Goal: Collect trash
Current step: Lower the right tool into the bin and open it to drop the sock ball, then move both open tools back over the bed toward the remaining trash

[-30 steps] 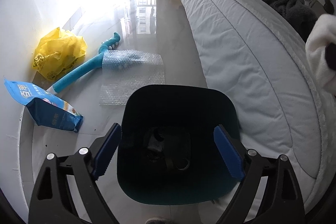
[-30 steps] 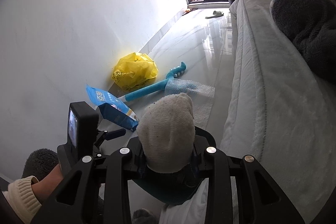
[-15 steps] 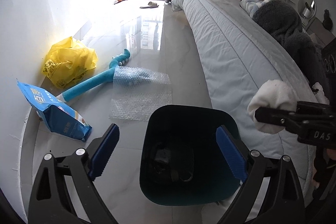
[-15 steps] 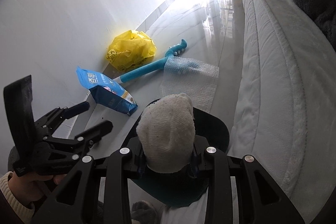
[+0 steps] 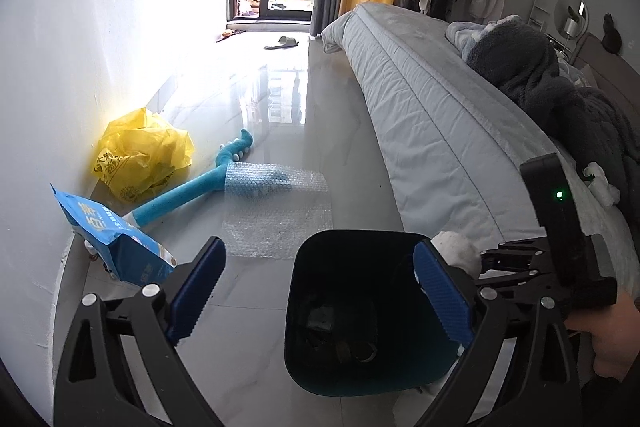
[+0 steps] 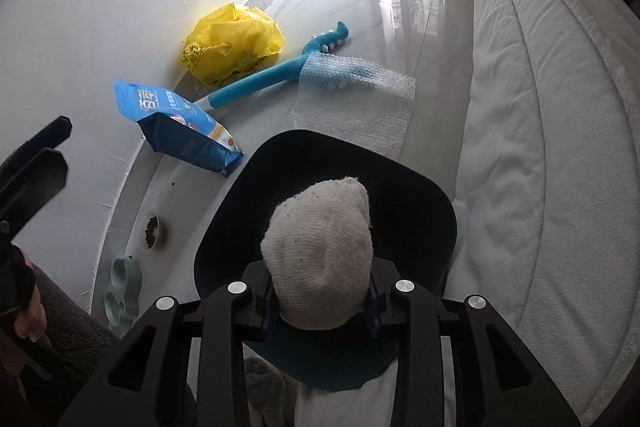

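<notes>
The mouth of the dark bin [image 6: 416,187] stands open directly below the right gripper [image 6: 320,307], unobstructed. Ahead of the bin, the floor is covered by bubble wrap [image 6: 360,99]. To the left, passage is narrowed by a blue bag [image 6: 180,123], a blue toy [image 6: 272,79] and a yellow bag [image 6: 232,43]; the right is blocked by the bed [image 6: 540,147].

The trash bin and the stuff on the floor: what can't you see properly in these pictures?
- Trash bin bottom, left wrist view: dark, contents unclear.
- Same bin, right wrist view: the white sock in the right tool hides the inside.
- Blue bag lettering: too small to read.
- Blue toy: one end lies under the bubble wrap.
- Small dish contents: too small to identify.
</notes>
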